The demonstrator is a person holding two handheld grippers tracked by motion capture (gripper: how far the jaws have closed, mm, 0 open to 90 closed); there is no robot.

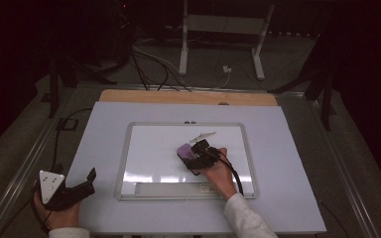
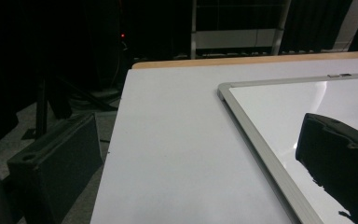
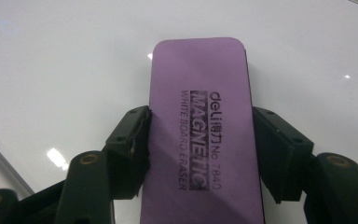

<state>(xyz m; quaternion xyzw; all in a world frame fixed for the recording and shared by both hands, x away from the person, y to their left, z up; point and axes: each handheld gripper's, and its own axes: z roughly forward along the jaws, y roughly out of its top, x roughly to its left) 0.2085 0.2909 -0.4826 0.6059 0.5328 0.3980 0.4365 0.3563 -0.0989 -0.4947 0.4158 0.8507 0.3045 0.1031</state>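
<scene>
On the white table (image 1: 104,148) lies the whiteboard (image 1: 149,148), its surface mostly bare; a faint mark (image 1: 202,135) sits just beyond the purple eraser (image 3: 200,135). The right gripper (image 3: 200,149) clamps the eraser mid-board, likely wiping; next, push toward that mark. The left gripper (image 1: 87,181) rests wide open by the table's left edge.

Right tool (image 1: 194,154) reaches forward from an outstretched forearm, its jaws clamped on both long sides of an eraser (image 3: 205,135); left tool (image 1: 74,191) rests low, jaws spread apart, gripping nothing.
</scene>
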